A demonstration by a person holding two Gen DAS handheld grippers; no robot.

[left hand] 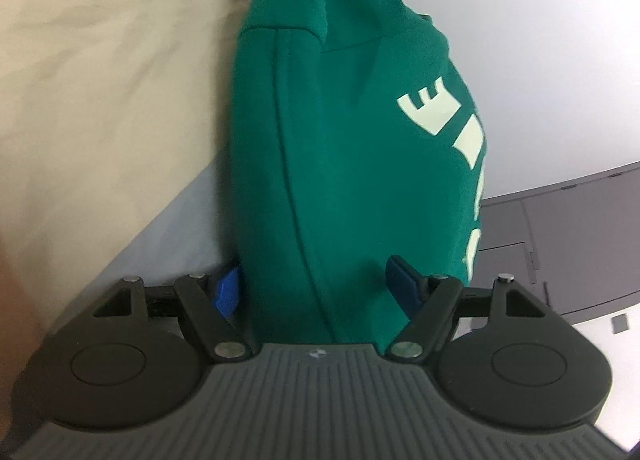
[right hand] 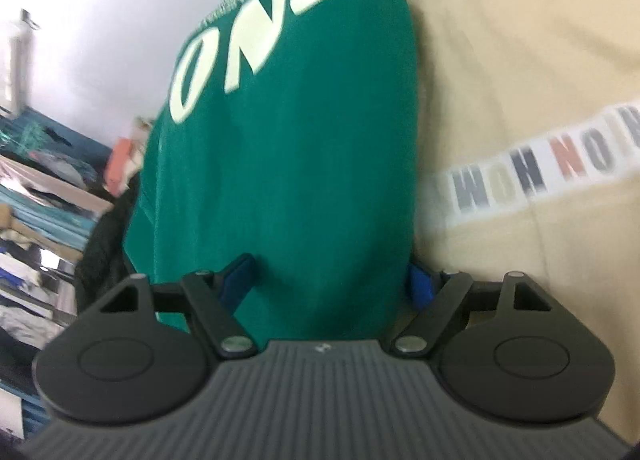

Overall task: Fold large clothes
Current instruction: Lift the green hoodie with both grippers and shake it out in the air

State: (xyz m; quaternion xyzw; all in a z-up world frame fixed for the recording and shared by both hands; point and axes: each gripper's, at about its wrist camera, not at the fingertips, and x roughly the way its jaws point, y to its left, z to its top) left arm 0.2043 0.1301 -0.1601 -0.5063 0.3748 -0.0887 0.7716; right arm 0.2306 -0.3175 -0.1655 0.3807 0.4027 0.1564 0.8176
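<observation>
1. Ribbed grey housing and two black round pivot plates fill the bottom of each wrist view. The left gripper (left hand: 316, 284) has its jaws spread wide, released, with blue pads (left hand: 226, 292) on the fingers. The right gripper (right hand: 328, 280) is likewise spread wide and released, with its blue pads (right hand: 420, 286) well apart.
2. Straight ahead of both grippers is the green sweatshirt (left hand: 340, 140), bunched into a long, thick fold. It runs from between the fingers away towards the top of each view. The cloth fills most of the gap between each pair of fingers. Whether any pad presses on it cannot be told.
3. A person's beige T-shirt (left hand: 100, 60) lies left of the left gripper, just beside the sweatshirt. In the right wrist view the same beige T-shirt (right hand: 520, 60) lies right of the right gripper.
4. A pale wall (left hand: 560, 60) stands ahead and right of the left gripper.
5. Shelves stacked with clothes (right hand: 32, 180), blurred, stand left of the right gripper.
6. A dark grey cabinet (left hand: 560, 228) sits right of the left gripper, below the wall.
7. Large pale letters (right hand: 260, 40) run along the sweatshirt's left side ahead of the right gripper. The left wrist view shows the letters (left hand: 440, 112) on its right side.
8. A white printed strip (right hand: 540, 168) with blurred coloured lettering crosses the T-shirt.
</observation>
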